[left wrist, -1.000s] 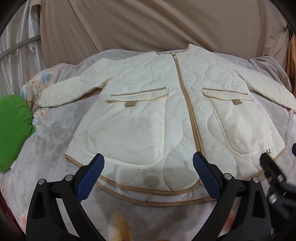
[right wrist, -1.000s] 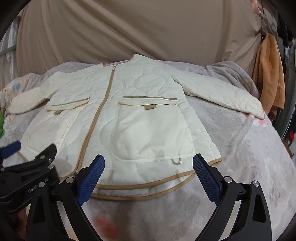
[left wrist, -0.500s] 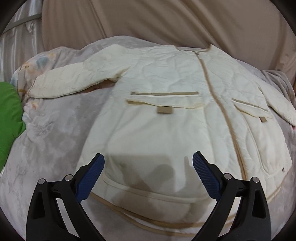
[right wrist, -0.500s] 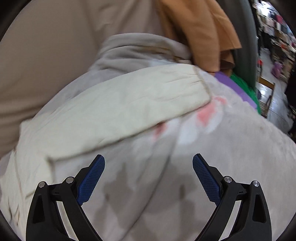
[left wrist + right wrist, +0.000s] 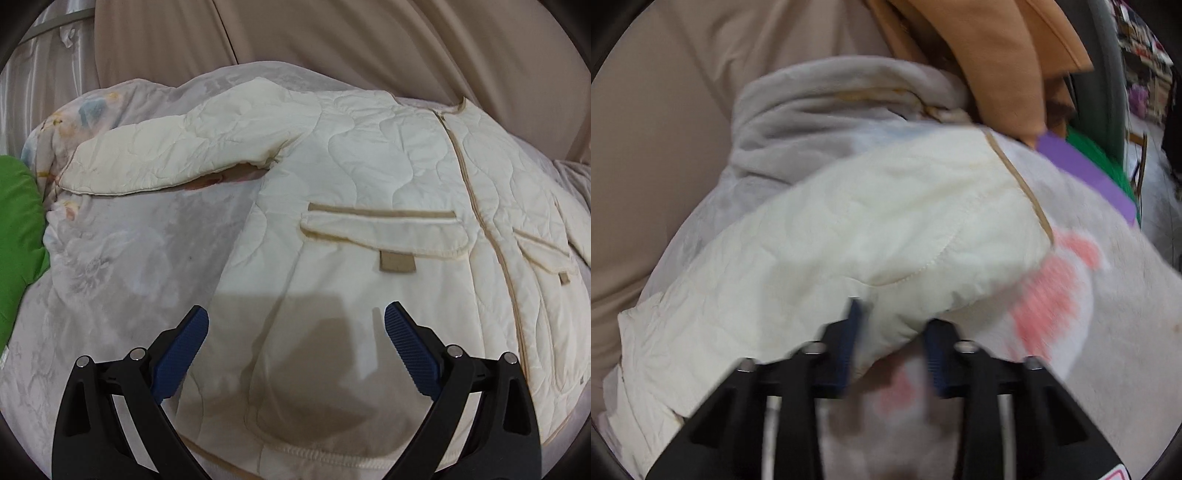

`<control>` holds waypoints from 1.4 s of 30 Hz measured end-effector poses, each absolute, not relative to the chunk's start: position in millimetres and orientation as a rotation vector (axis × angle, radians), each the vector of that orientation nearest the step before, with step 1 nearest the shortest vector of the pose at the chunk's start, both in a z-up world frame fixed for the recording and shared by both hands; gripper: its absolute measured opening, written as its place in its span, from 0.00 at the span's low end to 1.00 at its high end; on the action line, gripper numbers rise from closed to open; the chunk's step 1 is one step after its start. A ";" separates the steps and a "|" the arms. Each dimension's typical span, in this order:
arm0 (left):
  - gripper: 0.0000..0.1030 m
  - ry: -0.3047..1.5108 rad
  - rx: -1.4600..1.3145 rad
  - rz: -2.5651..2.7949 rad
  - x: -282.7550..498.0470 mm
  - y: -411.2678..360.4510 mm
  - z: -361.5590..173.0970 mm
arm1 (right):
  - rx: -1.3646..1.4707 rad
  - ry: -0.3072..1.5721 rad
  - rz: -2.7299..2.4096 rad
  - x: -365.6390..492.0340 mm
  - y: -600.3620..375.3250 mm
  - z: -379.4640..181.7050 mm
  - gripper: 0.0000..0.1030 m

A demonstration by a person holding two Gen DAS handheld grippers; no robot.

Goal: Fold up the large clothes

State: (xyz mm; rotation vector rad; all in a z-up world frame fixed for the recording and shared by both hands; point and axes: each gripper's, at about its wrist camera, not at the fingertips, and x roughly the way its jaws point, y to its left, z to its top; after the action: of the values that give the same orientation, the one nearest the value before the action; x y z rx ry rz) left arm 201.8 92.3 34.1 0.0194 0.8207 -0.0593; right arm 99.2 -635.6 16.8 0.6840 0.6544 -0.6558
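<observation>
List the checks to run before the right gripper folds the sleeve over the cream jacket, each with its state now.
1. Right gripper closing on the sleeve edge: fabric between the jaws, ok.
2. Grip firm: cannot tell, picture blurred.
3. Left gripper open, holding nothing, over the jacket: ok.
4. Jacket flat, zipped, front up: ok.
5. Other sleeve spread out on the blanket: ok.

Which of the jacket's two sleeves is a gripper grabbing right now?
The sleeve in the right wrist view: the right gripper is closing on its lower edge. The other sleeve lies flat, well clear of the open left gripper.
</observation>
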 end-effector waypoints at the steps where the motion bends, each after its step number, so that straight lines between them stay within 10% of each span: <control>1: 0.91 0.814 0.010 -0.063 204.5 93.1 36.9 | 0.658 0.633 -0.638 108.9 -627.5 28.2 0.09; 11: 0.91 0.667 -0.030 -0.126 229.6 80.9 82.8 | 0.227 0.448 -0.073 250.1 -370.9 160.8 0.08; 21: 0.91 0.645 -0.141 -0.252 281.7 59.0 99.7 | -0.151 0.723 0.345 301.0 -117.9 45.9 0.26; 27: 0.92 0.763 -0.223 -0.246 342.0 55.8 70.1 | -0.090 0.667 0.341 259.3 -169.9 58.6 0.58; 36: 0.89 0.907 -0.360 -0.294 397.6 45.3 28.7 | 0.274 0.627 -0.111 236.2 -379.1 62.2 0.71; 41: 0.11 0.899 -0.279 -0.344 407.0 20.9 36.7 | 0.373 0.756 -0.152 259.8 -399.5 29.0 0.65; 42: 0.07 0.870 -0.265 -0.345 406.9 19.3 44.3 | 0.366 0.771 -0.137 263.3 -395.3 25.9 0.40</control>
State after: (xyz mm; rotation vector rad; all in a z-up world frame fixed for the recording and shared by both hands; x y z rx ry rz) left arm 406.9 19.3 44.3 -0.2646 0.8702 -0.3452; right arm 263.3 -395.3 25.9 0.3659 0.7706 -0.1366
